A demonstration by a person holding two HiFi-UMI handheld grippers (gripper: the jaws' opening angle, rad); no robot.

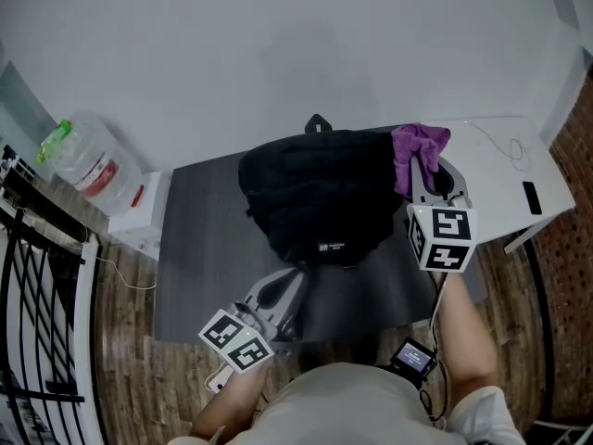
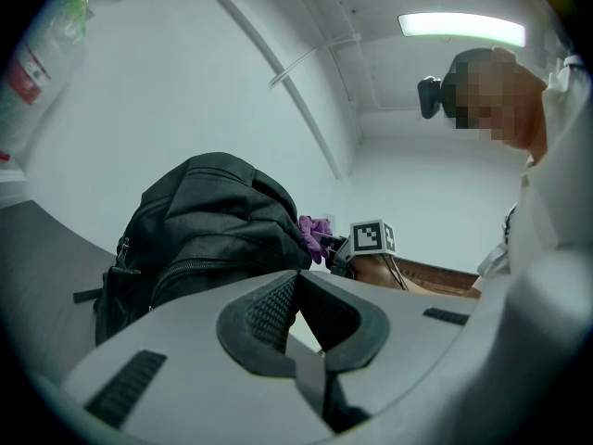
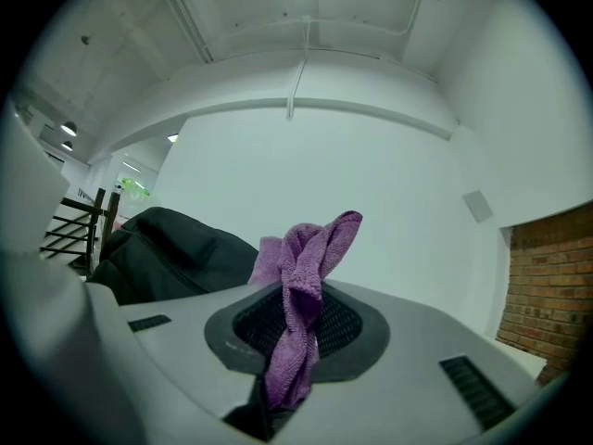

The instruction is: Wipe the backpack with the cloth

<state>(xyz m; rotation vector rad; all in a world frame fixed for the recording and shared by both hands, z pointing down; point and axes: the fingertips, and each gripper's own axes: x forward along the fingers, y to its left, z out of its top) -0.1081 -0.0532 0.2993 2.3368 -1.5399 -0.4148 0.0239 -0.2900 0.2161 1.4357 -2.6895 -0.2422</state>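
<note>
A black backpack (image 1: 320, 193) stands on the dark grey table (image 1: 199, 248), below the white wall. My right gripper (image 1: 428, 170) is shut on a purple cloth (image 1: 415, 151), which bunches up right beside the backpack's right side. In the right gripper view the cloth (image 3: 301, 295) is pinched between the jaws and the backpack (image 3: 171, 253) lies to the left. My left gripper (image 1: 278, 295) sits shut and empty just in front of the backpack's lower edge. The left gripper view shows the backpack (image 2: 199, 230) close ahead and the cloth (image 2: 315, 235) past it.
A white table (image 1: 505, 179) adjoins on the right, with a small black object (image 1: 532, 197) and a thin cable on it. A clear water jug (image 1: 88, 160) stands at the left on a white box (image 1: 139, 213). Black railing (image 1: 37, 276) runs along the left edge.
</note>
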